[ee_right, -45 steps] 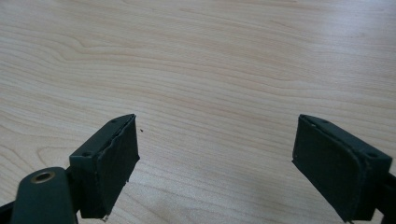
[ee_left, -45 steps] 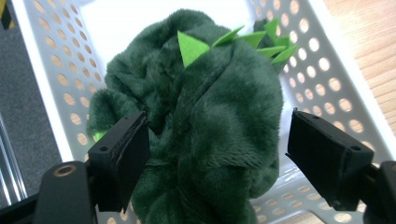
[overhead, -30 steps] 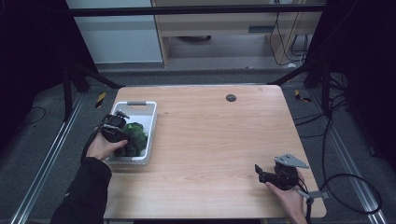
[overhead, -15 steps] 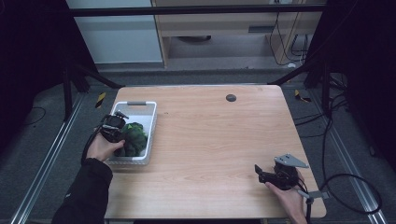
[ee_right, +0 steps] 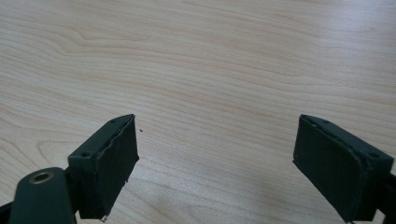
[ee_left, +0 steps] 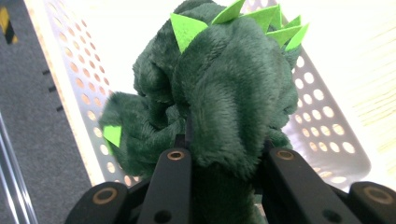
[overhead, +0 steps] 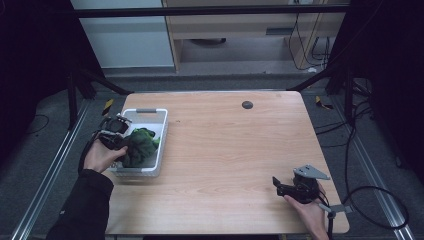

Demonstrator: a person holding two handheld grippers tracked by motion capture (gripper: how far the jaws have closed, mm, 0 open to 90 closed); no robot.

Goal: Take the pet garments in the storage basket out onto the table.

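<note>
currently the left gripper (overhead: pixel 119 139) reaches over the white perforated basket (overhead: pixel 150 172) at the left edge of the wooden table (overhead: pixel 225 150), and its jaws are closed on the dark green plush toy (ee_left: pixel 219 93), which sits in the basket. the toy is fluffy, with bright green felt spikes. the right gripper (overhead: pixel 282 187) rests low near the table's front right corner, its jaws wide apart over bare wood. grey floor surrounds the table.

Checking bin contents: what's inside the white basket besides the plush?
Only the green plush toy, pinched by the left gripper, shows inside the white basket. The floor beneath the toy is covered, so anything there is hidden.
</note>
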